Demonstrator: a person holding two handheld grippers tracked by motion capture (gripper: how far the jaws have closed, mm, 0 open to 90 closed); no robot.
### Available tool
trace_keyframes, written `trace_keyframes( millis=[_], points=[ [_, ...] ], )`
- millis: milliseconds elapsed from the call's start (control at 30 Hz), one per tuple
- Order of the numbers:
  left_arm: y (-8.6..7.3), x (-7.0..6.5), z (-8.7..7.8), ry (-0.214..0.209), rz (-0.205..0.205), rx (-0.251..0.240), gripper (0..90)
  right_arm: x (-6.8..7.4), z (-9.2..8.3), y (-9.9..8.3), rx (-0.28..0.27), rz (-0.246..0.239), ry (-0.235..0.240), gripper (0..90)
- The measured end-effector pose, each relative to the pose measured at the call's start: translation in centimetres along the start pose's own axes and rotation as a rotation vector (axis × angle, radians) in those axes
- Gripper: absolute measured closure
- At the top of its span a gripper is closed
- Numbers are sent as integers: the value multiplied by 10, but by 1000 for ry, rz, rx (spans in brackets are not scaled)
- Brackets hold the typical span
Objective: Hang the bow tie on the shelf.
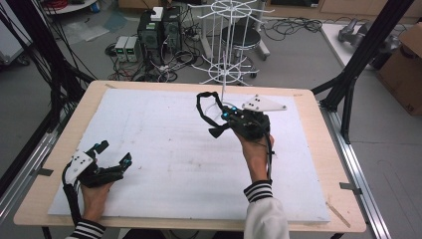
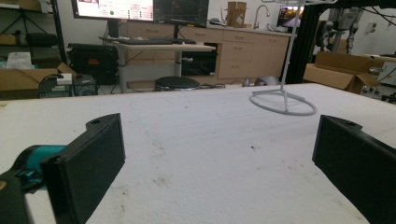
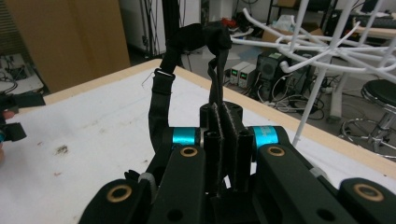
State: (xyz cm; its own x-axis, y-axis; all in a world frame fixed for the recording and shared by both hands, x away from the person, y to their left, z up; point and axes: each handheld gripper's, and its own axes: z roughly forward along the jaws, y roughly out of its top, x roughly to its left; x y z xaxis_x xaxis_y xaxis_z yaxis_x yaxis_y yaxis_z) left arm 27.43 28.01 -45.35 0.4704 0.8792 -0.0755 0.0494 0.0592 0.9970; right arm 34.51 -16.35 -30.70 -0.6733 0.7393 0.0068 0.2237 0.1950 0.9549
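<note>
My right gripper [image 1: 225, 118] is lifted above the white board [image 1: 164, 164], near the far middle, and is shut on a black fabric strap [image 1: 201, 105]. In the right gripper view the jaws [image 3: 228, 140] pinch one end of the strap [image 3: 161, 93], which loops up and over in front of them. A white wire rack [image 1: 224, 35] stands just beyond, its pole and ring base [image 1: 219, 105] on the board's far edge. At the near left my left gripper [image 1: 115, 153] rests low over the board, open, with nothing between its jaws [image 2: 219, 158].
The rack's ring base [image 2: 282, 101] lies ahead and to the right of the left gripper. The rack's white arms [image 3: 327, 42] spread close to the right of the strap. A black frame post [image 1: 366, 50] rises at the table's right side. Cables and boxes sit on the floor beyond.
</note>
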Motion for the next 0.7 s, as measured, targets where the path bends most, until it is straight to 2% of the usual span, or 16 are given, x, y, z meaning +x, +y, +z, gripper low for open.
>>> trace_keyframes(
  millis=[467, 700],
  points=[
    [0, 0, 1, 1, -7, 1, 28, -17, -4, 0, -68, 34, -68, 867],
    [0, 0, 1, 0, -2, 7, 28, -26, 1, -3, -90, 60, -100, 867]
  ],
)
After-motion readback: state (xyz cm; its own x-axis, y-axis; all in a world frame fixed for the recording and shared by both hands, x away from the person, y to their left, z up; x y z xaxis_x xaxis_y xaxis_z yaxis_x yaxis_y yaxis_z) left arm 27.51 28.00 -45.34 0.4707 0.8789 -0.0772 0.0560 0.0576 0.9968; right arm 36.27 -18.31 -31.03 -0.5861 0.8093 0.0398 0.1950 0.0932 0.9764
